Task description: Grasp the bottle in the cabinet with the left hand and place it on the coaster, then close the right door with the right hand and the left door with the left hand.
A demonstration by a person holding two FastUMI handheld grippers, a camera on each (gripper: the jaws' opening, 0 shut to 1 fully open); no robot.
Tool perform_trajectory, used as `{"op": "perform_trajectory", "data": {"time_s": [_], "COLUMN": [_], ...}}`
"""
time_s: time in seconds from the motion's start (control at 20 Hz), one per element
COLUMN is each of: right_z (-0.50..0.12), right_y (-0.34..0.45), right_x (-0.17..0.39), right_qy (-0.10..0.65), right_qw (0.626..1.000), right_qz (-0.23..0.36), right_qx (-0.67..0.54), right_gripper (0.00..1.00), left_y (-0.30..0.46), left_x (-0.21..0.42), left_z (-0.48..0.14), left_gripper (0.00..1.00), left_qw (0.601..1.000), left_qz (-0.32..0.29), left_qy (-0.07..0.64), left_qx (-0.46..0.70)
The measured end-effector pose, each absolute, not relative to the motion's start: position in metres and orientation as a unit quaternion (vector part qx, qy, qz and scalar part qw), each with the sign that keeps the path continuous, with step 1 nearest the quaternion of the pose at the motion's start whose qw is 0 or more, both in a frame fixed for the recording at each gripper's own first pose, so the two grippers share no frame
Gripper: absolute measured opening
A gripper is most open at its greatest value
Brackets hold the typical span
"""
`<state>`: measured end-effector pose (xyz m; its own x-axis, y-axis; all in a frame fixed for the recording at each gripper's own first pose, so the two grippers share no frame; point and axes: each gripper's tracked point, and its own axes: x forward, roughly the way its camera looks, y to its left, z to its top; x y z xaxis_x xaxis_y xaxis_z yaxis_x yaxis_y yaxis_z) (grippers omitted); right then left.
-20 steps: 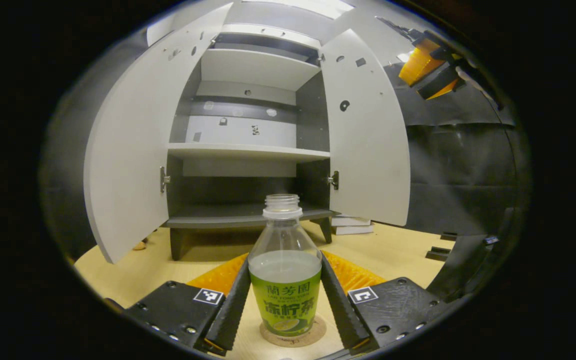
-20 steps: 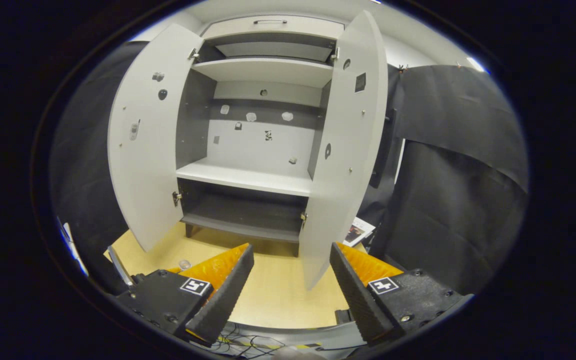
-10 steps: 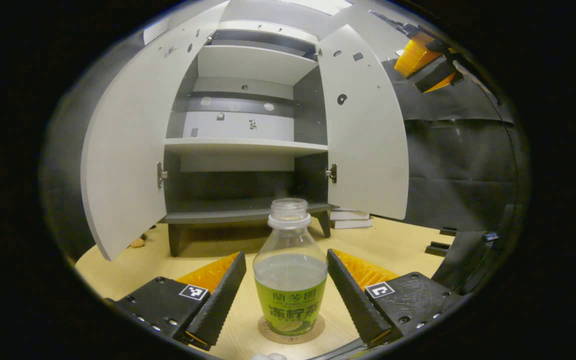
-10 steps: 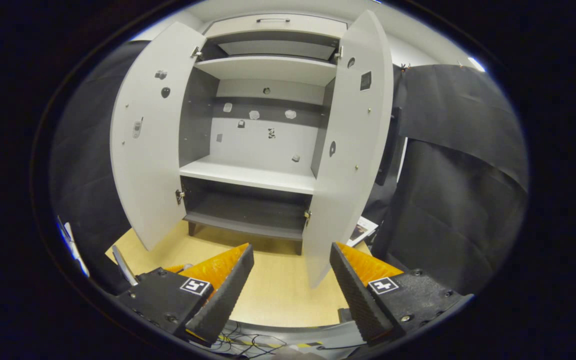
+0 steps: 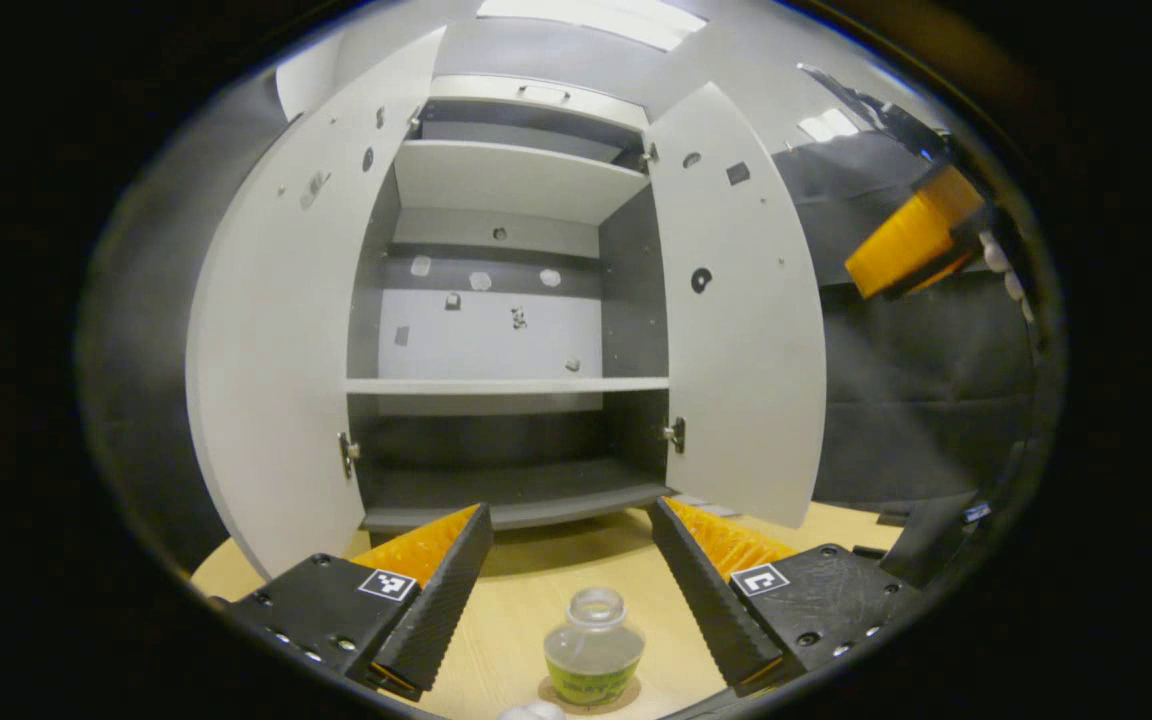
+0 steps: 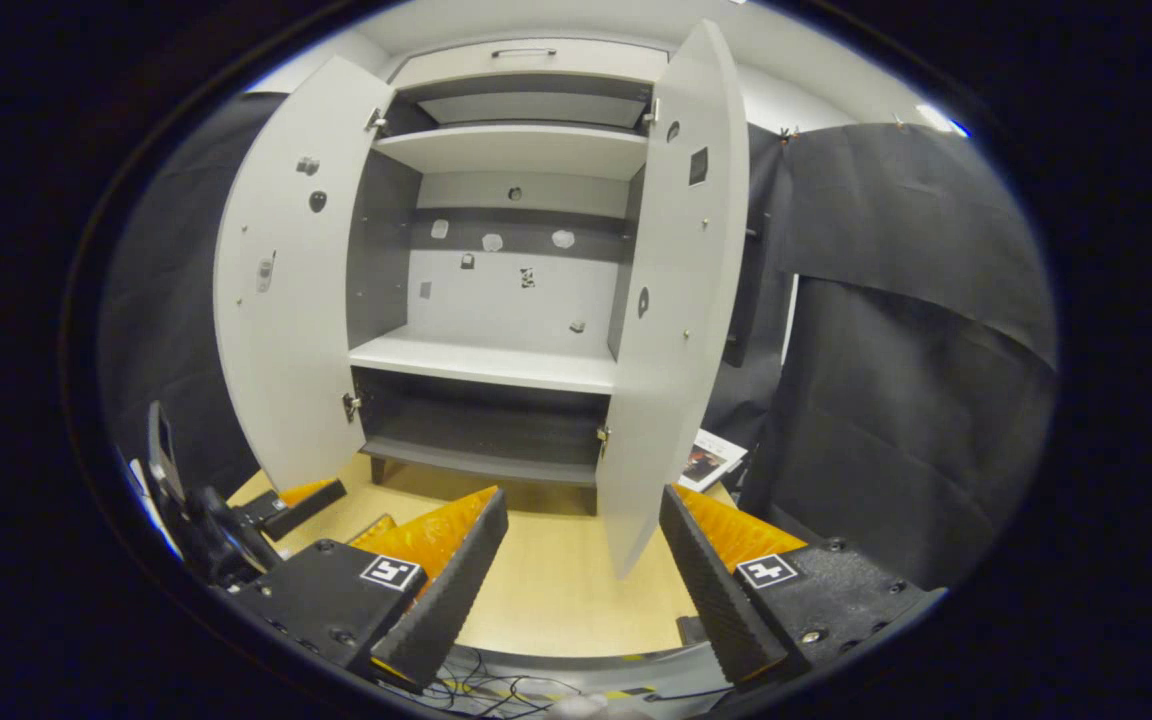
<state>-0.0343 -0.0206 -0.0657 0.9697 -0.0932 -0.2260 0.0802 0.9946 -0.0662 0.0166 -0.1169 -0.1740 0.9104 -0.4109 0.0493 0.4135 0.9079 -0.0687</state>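
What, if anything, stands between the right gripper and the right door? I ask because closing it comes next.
Nothing visible does. In the right gripper view, the right gripper is open and empty, and the right door hangs open just beyond its fingers over bare table. The bottle stands on the coaster.

The bottle [image 5: 593,648] stood on the coaster [image 5: 589,692] on the counter [image 5: 526,585], before the cabinet [image 5: 506,330]. Both doors, left [image 5: 276,330] and right [image 5: 741,320], stood open.

Dim booth, bright ceiling light panels [image 5: 591,18] overhead, shadowed lower shelf of grey cabinet [image 5: 506,470], strong fisheye bowing, soft edges.
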Motion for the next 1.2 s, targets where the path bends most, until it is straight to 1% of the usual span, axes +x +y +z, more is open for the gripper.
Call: {"op": "perform_trajectory", "data": {"time_s": [0.2,0.25,0.3,0.35,0.45,0.55,0.65,0.8,0.9,0.95,1.0,1.2], "right_z": [-0.061,-0.059,-0.057,-0.054,-0.05,-0.046,-0.043,-0.036,-0.034,-0.033,-0.03,-0.013], "right_y": [-0.023,-0.024,-0.025,-0.026,-0.029,-0.036,-0.047,-0.076,-0.103,-0.12,-0.138,-0.216], "right_x": [-0.039,-0.04,-0.041,-0.041,-0.041,-0.04,-0.038,-0.03,-0.021,-0.014,-0.008,0.025], "right_qy": [0.093,0.086,0.079,0.072,0.059,0.049,0.04,0.022,0.018,0.02,0.017,0.009], "right_qw": [0.994,0.995,0.996,0.996,0.997,0.998,0.998,0.999,0.999,0.999,0.998,0.998], "right_qz": [-0.045,-0.045,-0.045,-0.046,-0.044,-0.041,-0.038,-0.033,-0.032,-0.033,-0.034,-0.04], "right_qx": [-0.018,-0.015,-0.012,-0.009,0.0,0.01,0.018,0.029,0.033,0.036,0.04,0.045], "right_gripper": [0.99,1.0,0.99,1.0,0.99,0.99,0.99,1.0,0.99,1.0,0.99,1.0], "left_y": [-0.106,-0.101,-0.097,-0.092,-0.083,-0.077,-0.064,-0.045,-0.039,-0.041,-0.045,-0.068], "left_x": [0.018,0.018,0.018,0.017,0.013,0.008,0.002,-0.012,-0.023,-0.029,-0.035,-0.052], "left_z": [-0.115,-0.097,-0.084,-0.07,-0.049,-0.031,-0.023,-0.02,-0.019,-0.02,-0.021,-0.017], "left_gripper": [1.0,0.99,1.0,0.99,1.0,1.0,1.0,1.0,0.98,0.96,0.98,0.98], "left_qw": [0.98,0.981,0.982,0.984,0.987,0.988,0.992,0.997,0.999,0.999,0.999,0.999], "left_qz": [-0.195,-0.187,-0.181,-0.173,-0.157,-0.148,-0.124,-0.072,-0.038,-0.024,-0.012,0.018], "left_qy": [-0.018,-0.022,-0.023,-0.025,-0.02,-0.017,-0.006,0.013,0.019,0.023,0.028,0.031], "left_qx": [-0.047,-0.047,-0.045,-0.041,-0.032,-0.029,-0.024,-0.005,0.008,0.01,0.013,0.02]}}
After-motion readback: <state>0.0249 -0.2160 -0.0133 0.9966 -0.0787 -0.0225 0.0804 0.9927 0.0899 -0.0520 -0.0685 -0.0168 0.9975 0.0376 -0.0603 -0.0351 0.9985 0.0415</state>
